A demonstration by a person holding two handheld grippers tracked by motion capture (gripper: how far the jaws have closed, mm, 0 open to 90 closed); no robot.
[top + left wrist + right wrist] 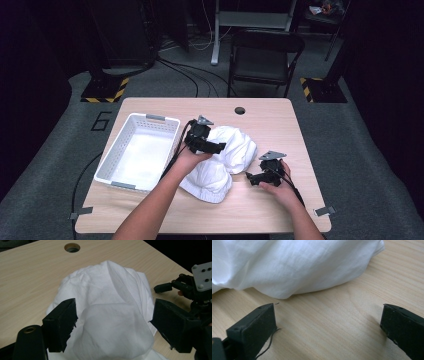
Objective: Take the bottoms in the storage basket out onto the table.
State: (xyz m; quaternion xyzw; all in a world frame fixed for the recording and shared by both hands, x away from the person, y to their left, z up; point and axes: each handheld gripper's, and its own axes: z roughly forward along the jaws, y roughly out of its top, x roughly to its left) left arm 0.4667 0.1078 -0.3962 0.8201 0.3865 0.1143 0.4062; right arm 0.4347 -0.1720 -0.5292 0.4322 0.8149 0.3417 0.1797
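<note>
One white cloth (pixel 222 160), one white basket (pixel 111 159), two grippers and one folding chair (pixel 265 52) are present, around one wooden table (pixel 270 120).

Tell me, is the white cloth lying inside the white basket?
No, the white cloth lies on the table, beside the basket.

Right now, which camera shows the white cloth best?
The high view: the whole white cloth lies heaped on the table beside the basket. The left gripper view looks down on its bulging top; the right gripper view catches its lower edge.
</note>
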